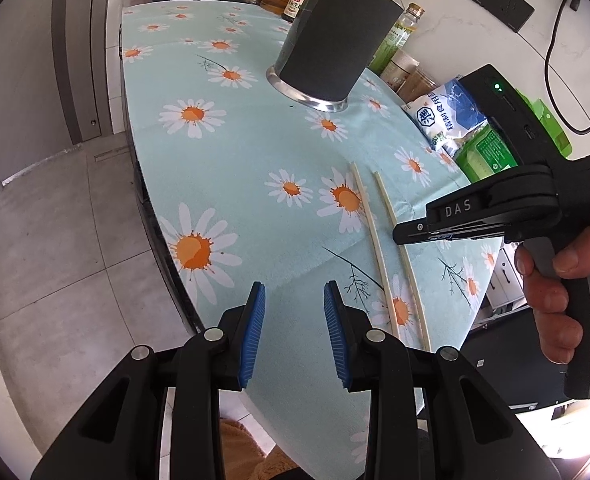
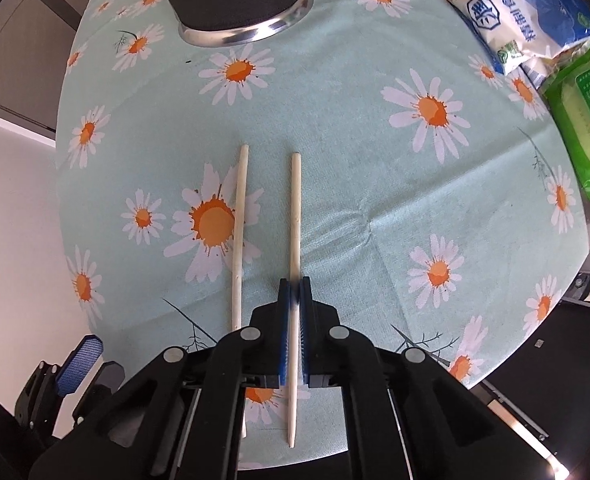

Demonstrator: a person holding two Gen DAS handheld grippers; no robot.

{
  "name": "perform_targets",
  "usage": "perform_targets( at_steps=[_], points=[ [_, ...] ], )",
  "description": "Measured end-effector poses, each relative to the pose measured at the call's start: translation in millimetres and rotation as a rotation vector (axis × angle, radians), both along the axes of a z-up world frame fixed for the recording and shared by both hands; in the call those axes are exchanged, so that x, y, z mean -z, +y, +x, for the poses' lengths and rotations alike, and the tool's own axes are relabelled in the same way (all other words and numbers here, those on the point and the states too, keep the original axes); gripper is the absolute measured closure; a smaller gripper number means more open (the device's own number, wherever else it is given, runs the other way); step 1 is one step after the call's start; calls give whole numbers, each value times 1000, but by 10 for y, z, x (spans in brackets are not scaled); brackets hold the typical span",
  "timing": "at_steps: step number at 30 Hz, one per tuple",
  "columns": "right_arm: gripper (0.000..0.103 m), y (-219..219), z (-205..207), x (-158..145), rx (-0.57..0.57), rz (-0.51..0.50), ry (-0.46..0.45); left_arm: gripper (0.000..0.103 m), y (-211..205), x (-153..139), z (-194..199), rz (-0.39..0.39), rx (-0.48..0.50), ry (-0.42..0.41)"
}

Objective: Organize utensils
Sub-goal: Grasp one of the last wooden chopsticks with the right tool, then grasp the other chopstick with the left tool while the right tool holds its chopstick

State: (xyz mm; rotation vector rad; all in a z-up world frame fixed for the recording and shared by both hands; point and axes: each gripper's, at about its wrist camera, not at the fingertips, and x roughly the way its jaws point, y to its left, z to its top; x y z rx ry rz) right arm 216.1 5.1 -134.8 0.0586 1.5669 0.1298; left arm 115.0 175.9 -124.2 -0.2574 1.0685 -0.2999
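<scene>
Two pale wooden chopsticks lie side by side on the daisy-print tablecloth (image 2: pixel 375 184). My right gripper (image 2: pixel 295 284) points straight down and is shut on the right chopstick (image 2: pixel 295 216), its blue pads pressing the stick low on its length. Just to the left lies the left chopstick (image 2: pixel 239 232), free. In the left wrist view both sticks, left chopstick (image 1: pixel 372 240) and right chopstick (image 1: pixel 413 292), lie under the right gripper (image 1: pixel 403 236), held by a person's hand (image 1: pixel 551 292). My left gripper (image 1: pixel 295 292) hovers open and empty over the table's near edge. A dark cylindrical holder (image 1: pixel 331 40) with a metal base stands at the far side.
Bottles (image 1: pixel 403 28) line the back wall behind the holder. A blue-white bag (image 1: pixel 451 112) and a green bag (image 1: pixel 491 156) lie at the right edge of the table. The cloth drops off to grey floor tiles (image 1: pixel 67 248) on the left.
</scene>
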Motion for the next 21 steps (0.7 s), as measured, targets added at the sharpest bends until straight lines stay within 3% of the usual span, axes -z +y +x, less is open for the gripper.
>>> perform_targets(
  at_steps=[8,14,21],
  points=[
    [97,-236,52,-31,18,99,11,74,-227,-31,192,42,20,23],
    [97,-661,176,-140,11,181,3,74,-463,-4,382,24,51,84],
    [97,-1013,237,-255,10,274,-8,74,-716,25,549,78,34,138]
  ],
)
